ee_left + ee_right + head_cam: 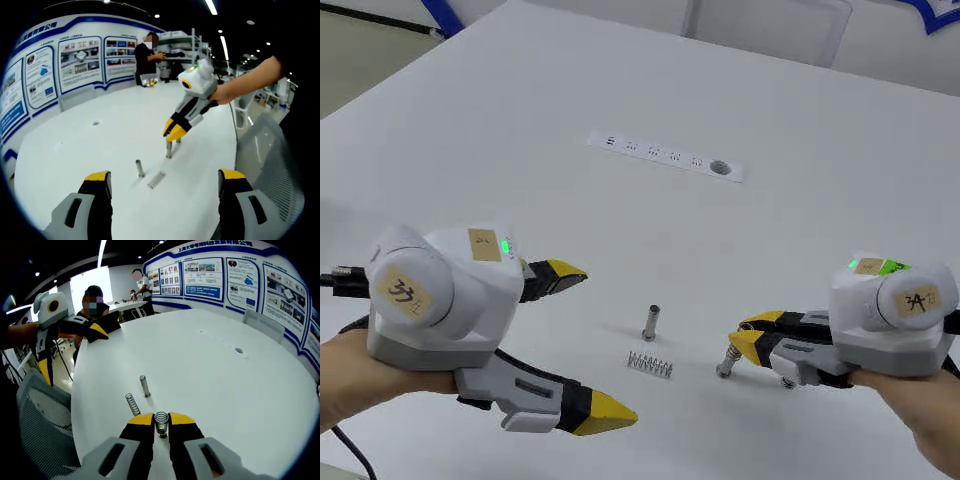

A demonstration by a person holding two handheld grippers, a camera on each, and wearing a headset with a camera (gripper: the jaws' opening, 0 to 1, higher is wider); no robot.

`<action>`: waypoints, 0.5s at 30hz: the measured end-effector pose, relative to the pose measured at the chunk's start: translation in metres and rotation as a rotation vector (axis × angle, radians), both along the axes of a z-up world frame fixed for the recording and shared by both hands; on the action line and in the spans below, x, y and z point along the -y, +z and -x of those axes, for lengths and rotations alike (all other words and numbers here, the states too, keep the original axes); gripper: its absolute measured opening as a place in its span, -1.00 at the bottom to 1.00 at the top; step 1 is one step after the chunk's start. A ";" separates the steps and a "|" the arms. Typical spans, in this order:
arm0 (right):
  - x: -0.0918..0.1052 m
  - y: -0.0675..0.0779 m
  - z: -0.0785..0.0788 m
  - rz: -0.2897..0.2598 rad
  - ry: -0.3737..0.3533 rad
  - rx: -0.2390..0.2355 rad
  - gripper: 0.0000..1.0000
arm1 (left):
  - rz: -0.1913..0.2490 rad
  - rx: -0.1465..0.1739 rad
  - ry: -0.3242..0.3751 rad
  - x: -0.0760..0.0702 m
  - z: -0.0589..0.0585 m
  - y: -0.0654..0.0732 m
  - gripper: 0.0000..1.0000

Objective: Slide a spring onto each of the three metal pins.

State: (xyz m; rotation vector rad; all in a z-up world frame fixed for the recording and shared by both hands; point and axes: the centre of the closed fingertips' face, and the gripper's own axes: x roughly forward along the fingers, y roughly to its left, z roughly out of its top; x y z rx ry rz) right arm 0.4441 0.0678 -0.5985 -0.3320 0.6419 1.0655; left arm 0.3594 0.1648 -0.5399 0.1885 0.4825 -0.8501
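Note:
A bare metal pin (651,322) (140,168) (144,386) stands upright on the white table (520,150). A loose spring (650,364) (157,179) (132,404) lies just in front of it. My right gripper (750,341) (176,131) (160,426) is shut on a second pin that wears a spring (728,360) (170,149) (160,422); this pin leans with its foot on the table. A small grey piece (787,381) lies under the right gripper; I cannot tell if it is a pin. My left gripper (588,340) (165,200) hangs wide open, left of the bare pin, holding nothing.
A flush socket strip (665,157) (222,343) is set into the tabletop further back. Mesh chairs (270,150) (40,415) stand at the table's near edge. People stand at a far bench (150,50).

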 end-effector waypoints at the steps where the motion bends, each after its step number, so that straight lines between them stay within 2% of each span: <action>1: 0.000 -0.002 0.000 0.003 -0.001 -0.001 -0.77 | 0.010 0.000 0.006 0.000 -0.001 0.002 0.80; 8: -0.004 -0.019 0.005 0.057 0.039 0.033 -0.77 | 0.019 0.029 0.008 0.006 -0.010 0.013 0.80; 15: -0.005 -0.026 0.002 0.091 0.049 0.055 -0.77 | 0.021 0.027 0.004 0.006 -0.010 0.013 0.79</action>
